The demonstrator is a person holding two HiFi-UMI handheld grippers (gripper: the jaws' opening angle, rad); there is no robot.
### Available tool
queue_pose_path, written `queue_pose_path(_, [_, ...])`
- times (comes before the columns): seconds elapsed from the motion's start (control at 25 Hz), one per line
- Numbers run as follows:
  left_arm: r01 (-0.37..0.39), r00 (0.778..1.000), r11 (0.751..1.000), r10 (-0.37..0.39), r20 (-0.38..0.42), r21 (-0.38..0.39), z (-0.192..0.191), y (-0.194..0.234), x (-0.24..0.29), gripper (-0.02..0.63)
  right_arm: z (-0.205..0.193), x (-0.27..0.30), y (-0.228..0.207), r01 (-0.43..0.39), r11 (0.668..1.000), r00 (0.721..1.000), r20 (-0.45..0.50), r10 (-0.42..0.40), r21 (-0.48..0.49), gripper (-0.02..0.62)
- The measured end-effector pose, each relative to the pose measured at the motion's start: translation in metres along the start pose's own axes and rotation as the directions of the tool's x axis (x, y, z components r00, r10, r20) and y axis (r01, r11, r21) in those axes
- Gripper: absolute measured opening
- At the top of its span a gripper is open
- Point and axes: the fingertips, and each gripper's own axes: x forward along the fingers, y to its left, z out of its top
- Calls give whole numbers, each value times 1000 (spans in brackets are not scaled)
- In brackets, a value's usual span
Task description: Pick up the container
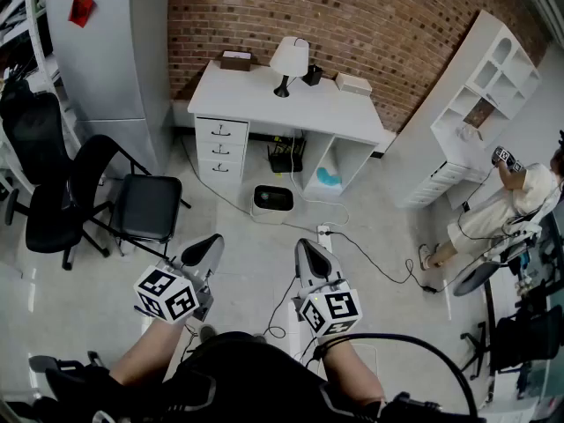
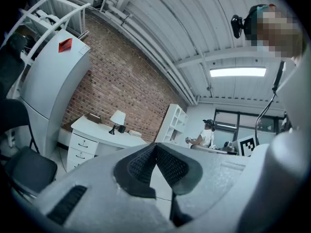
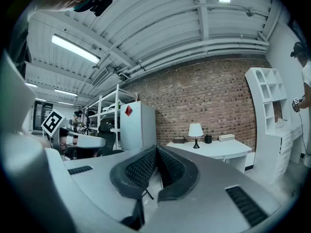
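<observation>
A small white container with a dark top (image 1: pixel 272 202) stands on the floor in front of the white desk (image 1: pixel 256 100). My left gripper (image 1: pixel 204 250) and right gripper (image 1: pixel 308 256) hover side by side over the floor, nearer me than the container and well apart from it. Both point toward the desk. In the left gripper view the left gripper (image 2: pixel 156 147) has its ribbed pads pressed together with nothing between them. The right gripper (image 3: pixel 156 152) is likewise shut and empty in its own view. Neither gripper view shows the container.
On the desk stand a lamp (image 1: pixel 288 60), a brown box (image 1: pixel 236 60), a dark cup (image 1: pixel 312 75) and a white box (image 1: pixel 353 83). A grey cabinet (image 1: pixel 115 51) and black chairs (image 1: pixel 150 205) are at left. A white shelf (image 1: pixel 485 86) and a person (image 1: pixel 520 196) are at right. Cables (image 1: pixel 370 258) cross the floor.
</observation>
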Motion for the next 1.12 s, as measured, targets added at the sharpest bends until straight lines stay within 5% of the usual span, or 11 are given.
queue_pose_path(0.84, [-30,1000,999,30,-8,42,-1,11,-2,11,1,16,2,-20,999,1000,-3,20,46,6])
queue_pose_path(1.12, [-12,1000,997,13,-17,80,7,31,-10,11,9,40,17,-56,998,998,-25,56,-35,7])
